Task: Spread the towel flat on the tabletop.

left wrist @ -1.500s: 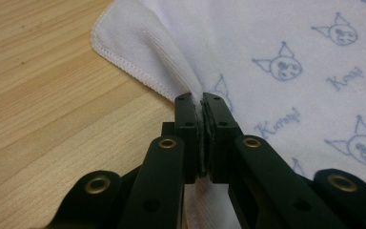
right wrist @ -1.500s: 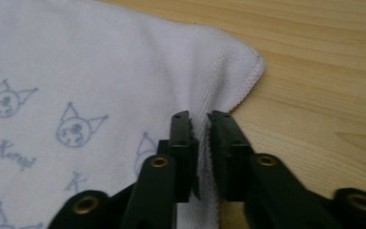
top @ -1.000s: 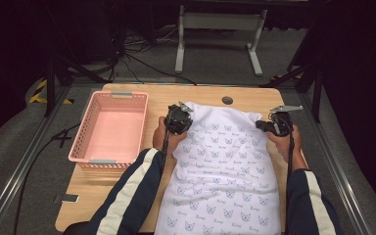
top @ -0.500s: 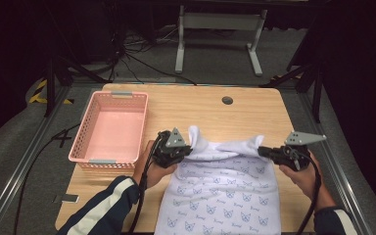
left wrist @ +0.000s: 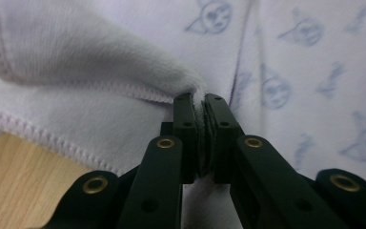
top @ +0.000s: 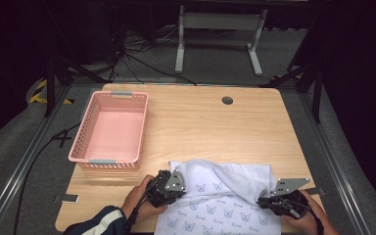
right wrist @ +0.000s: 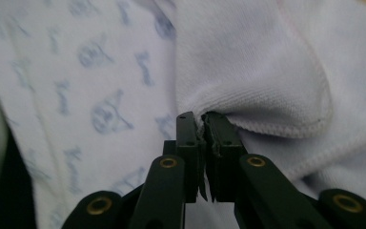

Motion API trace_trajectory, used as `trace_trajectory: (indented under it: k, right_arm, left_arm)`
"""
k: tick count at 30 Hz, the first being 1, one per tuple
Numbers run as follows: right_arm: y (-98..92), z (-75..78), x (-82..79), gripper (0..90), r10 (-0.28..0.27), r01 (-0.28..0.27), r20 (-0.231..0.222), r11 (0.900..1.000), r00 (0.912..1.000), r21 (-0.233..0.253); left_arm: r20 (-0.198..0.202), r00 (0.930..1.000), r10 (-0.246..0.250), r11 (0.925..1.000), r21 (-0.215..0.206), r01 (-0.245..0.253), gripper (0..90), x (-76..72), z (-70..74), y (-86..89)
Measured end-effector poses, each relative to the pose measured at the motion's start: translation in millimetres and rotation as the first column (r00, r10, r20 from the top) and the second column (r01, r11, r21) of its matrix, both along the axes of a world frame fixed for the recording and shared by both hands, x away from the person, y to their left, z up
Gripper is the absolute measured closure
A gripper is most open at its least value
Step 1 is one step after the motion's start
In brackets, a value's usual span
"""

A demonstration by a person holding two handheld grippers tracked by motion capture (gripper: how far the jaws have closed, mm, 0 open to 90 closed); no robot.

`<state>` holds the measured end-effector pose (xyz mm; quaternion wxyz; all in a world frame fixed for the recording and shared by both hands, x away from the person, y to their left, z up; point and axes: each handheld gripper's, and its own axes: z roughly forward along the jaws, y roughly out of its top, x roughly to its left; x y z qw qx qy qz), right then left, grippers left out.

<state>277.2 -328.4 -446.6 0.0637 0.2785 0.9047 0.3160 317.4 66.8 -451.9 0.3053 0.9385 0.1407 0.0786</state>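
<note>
A white cotton cloth printed with small blue animal faces (top: 225, 208) lies at the bottom centre of the high view, on the near edge of the light wooden tabletop (top: 200, 122). The left gripper (left wrist: 199, 102) and the right gripper (right wrist: 201, 119) each have their fingers closed tight on a pinched corner of its hem, folded toward the person. This looks like mid-fold: next, both corners want laying down evenly on the printed part before release. A pink plastic basket (top: 127, 98) stands at left centre, apart.
</note>
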Motion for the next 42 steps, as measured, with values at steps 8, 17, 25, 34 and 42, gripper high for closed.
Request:
trace_trajectory:
  k: [8, 17, 25, 34, 42]
  right_arm:
    - [0.9, -1.9, 21.7, 85.4, -0.085, 0.087, 0.074, 0.996, 0.9936, -0.025]
    - [4.0, -1.5, 84.7, 85.3, -0.174, 0.189, 0.165, 0.979, 0.9707, -0.076]
    - [4.1, -2.8, 142.1, 85.3, -0.257, 0.276, 0.208, 0.959, 0.9438, -0.069]
    - [6.0, -5.6, 174.9, 85.3, -0.333, 0.354, 0.244, 0.934, 0.9107, -0.046]
    - [-3.2, -2.6, 170.2, 84.5, -0.339, 0.348, 0.215, 0.937, 0.916, -0.007]
  left_arm:
    - [0.044, 0.9947, 0.093, 0.9956, 0.009, -0.094, 84.9, 37.1, -1.6, -10.0]
    - [0.083, 0.9727, 0.217, 0.9762, -0.004, -0.217, 84.9, 90.3, -2.7, -25.7]
    - [0.131, 0.9377, 0.322, 0.9451, 0.014, -0.327, 84.9, 140.1, -1.8, -38.5]
    - [0.134, 0.9039, 0.406, 0.9129, -0.016, -0.408, 85.0, 175.0, -3.6, -49.2]
    - [0.065, 0.9069, 0.416, 0.9064, -0.108, -0.408, 84.0, 164.4, 6.0, -35.1]
